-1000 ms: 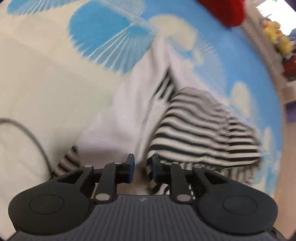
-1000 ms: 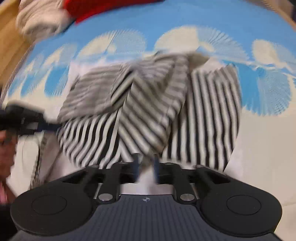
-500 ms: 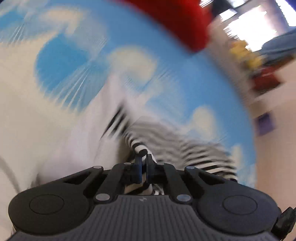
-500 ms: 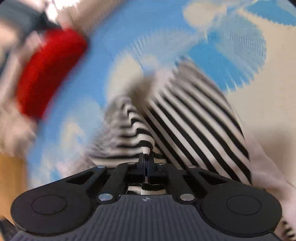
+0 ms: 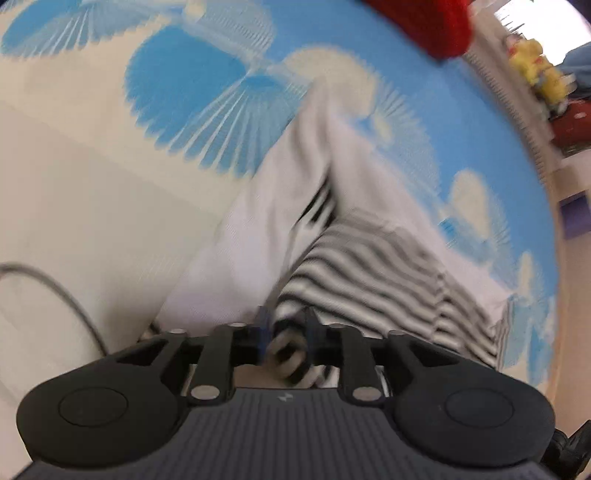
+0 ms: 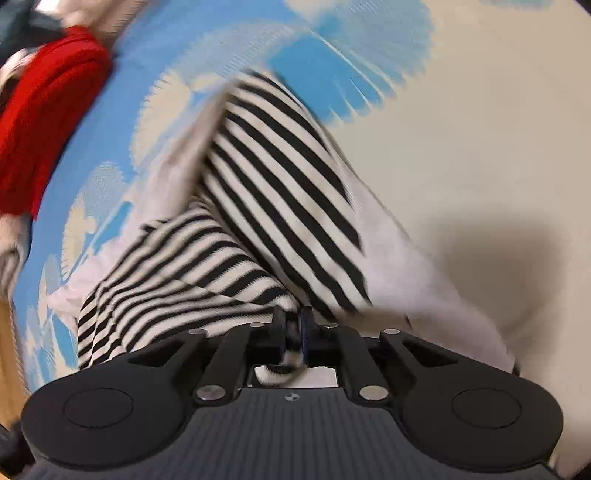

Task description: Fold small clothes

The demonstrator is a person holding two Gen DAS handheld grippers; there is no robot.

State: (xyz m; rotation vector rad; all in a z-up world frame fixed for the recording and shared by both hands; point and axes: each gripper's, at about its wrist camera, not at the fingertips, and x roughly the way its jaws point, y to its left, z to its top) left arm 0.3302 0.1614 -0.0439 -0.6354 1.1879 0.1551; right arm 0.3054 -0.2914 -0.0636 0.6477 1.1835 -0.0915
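Observation:
A small black-and-white striped garment (image 5: pixel 373 273) with white parts lies crumpled on the blue-and-cream patterned bedsheet (image 5: pixel 192 81). In the left wrist view my left gripper (image 5: pixel 286 330) has its jaws opening. A rolled striped edge (image 5: pixel 286 352) sits loosely between the fingers. In the right wrist view the same striped garment (image 6: pixel 280 192) rises in a fold toward my right gripper (image 6: pixel 291 326). Its jaws are also opening but stand narrow, with a striped edge (image 6: pixel 290 356) still pinched between the pads.
A red knitted item (image 6: pixel 44 122) lies at the far side of the bed, also seen as the red item (image 5: pixel 436 22). A grey cable (image 5: pixel 55 291) curves over the cream sheet at left. Toys and furniture (image 5: pixel 546 81) stand beyond the bed's right edge.
Both grippers closed on striped fabric half a second ago; now the left jaws stand apart and the right ones slightly wider. The right gripper has rolled and sunk toward the garment.

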